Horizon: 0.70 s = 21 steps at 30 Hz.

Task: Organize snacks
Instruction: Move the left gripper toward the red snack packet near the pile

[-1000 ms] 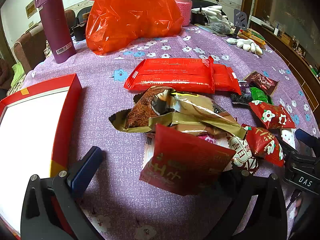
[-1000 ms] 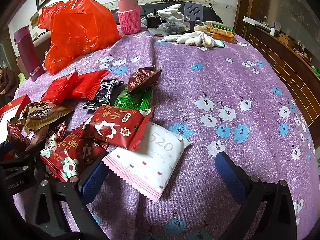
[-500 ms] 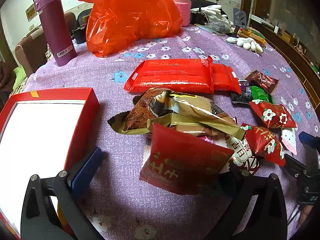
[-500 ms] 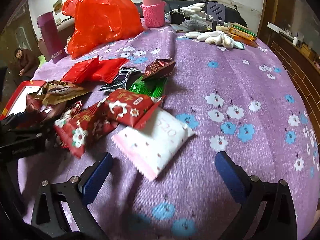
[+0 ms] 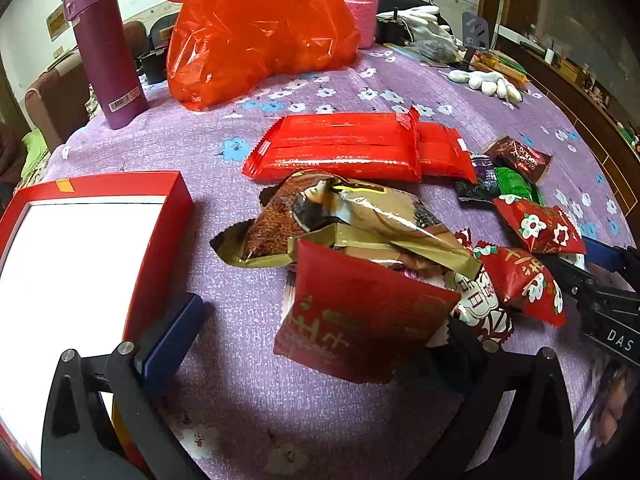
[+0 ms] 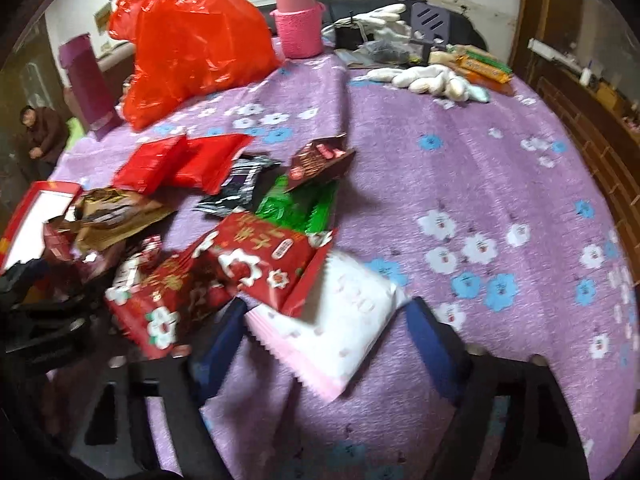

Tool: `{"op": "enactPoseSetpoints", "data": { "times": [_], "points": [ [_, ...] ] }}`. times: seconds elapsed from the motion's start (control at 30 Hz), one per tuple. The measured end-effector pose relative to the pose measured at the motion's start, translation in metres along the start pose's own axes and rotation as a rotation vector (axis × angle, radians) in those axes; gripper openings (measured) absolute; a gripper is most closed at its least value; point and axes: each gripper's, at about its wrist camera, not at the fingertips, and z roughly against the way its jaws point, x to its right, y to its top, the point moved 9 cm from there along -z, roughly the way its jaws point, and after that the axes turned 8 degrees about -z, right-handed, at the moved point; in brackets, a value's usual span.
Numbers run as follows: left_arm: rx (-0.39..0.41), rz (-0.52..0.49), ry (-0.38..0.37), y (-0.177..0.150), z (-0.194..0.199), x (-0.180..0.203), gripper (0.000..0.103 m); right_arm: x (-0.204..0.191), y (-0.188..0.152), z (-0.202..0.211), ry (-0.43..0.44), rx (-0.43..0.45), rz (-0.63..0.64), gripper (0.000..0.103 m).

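Observation:
A pile of snack packets lies on the purple flowered tablecloth [image 5: 224, 128]. My left gripper [image 5: 320, 344] is open; a dark red packet [image 5: 360, 316] lies between its fingers, over the right one. A brown-gold bag [image 5: 340, 220] and long red packs [image 5: 340, 148] lie beyond. A red box with a white inside [image 5: 80, 256] sits at the left. My right gripper [image 6: 332, 340] is open, its fingers on either side of a white-pink packet [image 6: 344, 320]. Red flowered packets [image 6: 260, 264] overlap it on the left.
An orange plastic bag [image 5: 256, 28], a purple flask [image 5: 108, 52] and a pink bottle [image 5: 356, 4] stand at the back. White gloves [image 6: 424, 78] and snack bars [image 6: 484, 66] lie at the far right. A green packet [image 6: 296, 204] and a brown one [image 6: 320, 160] lie mid-table.
My right gripper has moved forward and its fingers have narrowed around the white-pink packet. The left view has shifted so that more of the red box shows.

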Motion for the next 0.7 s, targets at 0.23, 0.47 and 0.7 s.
{"op": "enactPoseSetpoints", "data": {
  "times": [0.23, 0.47, 0.7],
  "points": [
    [0.088, -0.008, 0.077, 0.002, 0.035, -0.001, 0.103, 0.01, -0.011, 0.013, 0.01, -0.003, -0.027, 0.053],
    [0.257, 0.026, 0.19, 0.012, 0.096, -0.012, 0.103, 0.006, -0.024, 0.025, 0.07, 0.009, -0.045, 0.052],
    [0.345, 0.023, 0.166, 0.011, 0.133, -0.017, 0.103, -0.009, -0.029, 0.039, 0.12, 0.024, -0.053, 0.049]
  ]
}}
